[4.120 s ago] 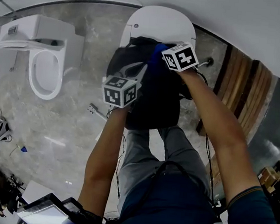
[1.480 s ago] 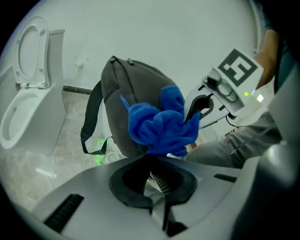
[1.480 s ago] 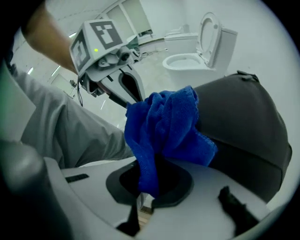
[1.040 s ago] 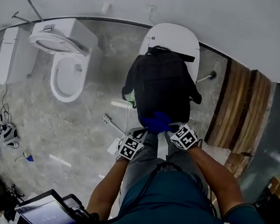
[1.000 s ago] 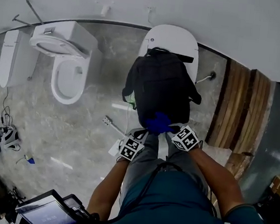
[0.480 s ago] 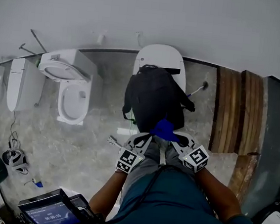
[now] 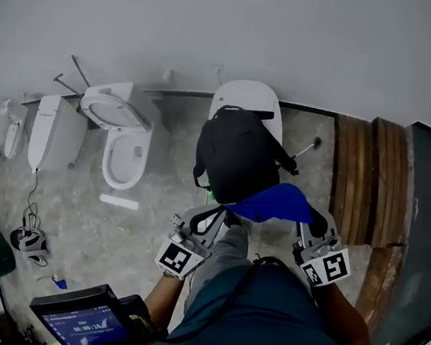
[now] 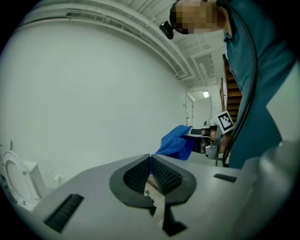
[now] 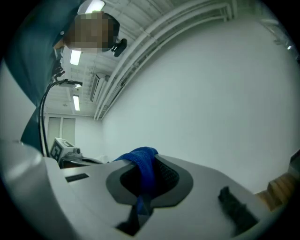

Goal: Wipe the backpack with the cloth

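as the head view shows it: backpack (image 7: 240,159), black, resting on a closed white toilet lid (image 7: 245,94), long axis running away from the grippers toward the wall (image 7: 215,30). cloth (image 7: 272,203), blue, stretched crosswise just above the backpack's near end. left gripper (image 7: 212,221) close by that end's left corner. right gripper (image 7: 311,222) out past the backpack's right side, so the left is the nearer. second toilet (image 7: 126,151), open, well left of the backpack.

left gripper view: jaws pressed together on a thin blue edge of cloth, the rest bunching toward the right gripper (image 8: 206,138). backpack not shown.

right gripper view: jaws pinching a fold of cloth (image 9: 140,173). backpack not shown.

judgement: the wipe calls for travel forward and down, along the backpack's length.
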`<state>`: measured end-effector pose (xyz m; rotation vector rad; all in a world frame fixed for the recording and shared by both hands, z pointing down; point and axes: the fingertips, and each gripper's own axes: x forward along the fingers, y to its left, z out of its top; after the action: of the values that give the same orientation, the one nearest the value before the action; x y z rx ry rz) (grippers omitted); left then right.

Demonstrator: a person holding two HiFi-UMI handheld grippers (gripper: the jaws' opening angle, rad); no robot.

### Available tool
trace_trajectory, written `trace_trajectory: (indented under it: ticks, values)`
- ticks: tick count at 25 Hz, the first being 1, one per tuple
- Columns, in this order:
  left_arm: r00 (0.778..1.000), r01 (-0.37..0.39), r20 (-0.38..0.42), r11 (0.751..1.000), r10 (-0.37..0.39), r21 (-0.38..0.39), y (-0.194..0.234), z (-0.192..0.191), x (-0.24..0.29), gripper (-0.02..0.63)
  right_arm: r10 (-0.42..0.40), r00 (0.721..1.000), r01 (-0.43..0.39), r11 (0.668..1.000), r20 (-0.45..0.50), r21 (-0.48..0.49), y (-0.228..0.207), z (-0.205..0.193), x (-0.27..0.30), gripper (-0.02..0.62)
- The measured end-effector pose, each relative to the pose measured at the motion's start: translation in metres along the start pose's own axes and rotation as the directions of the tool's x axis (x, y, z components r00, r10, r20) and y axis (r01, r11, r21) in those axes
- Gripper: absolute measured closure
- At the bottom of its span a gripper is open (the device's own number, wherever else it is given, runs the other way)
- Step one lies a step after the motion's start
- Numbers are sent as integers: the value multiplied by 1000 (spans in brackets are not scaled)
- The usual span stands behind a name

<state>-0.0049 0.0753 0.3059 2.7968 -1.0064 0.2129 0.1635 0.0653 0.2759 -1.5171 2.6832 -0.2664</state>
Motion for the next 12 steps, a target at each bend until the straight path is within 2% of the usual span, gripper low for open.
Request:
trace_trajectory:
  ticks: [2, 5, 9, 12]
  values:
    - [997, 61, 47, 998, -63, 33, -38, 20, -13, 591, -39, 997, 40, 999, 63, -10, -10, 22, -33, 584]
    - [988, 134, 69, 986, -141, 97, -102, 32, -34, 589, -54, 987, 58, 998, 149, -21, -9, 53, -86, 584]
    - [961, 193, 184, 976, -208, 98, -185, 54, -70, 589, -56, 969, 61, 998, 243, -14, 7, 84, -165, 584]
    - [939, 196, 270, 977, -211, 83, -232, 74, -106, 589, -65, 953, 61, 998, 295, 21, 21, 104, -216, 584]
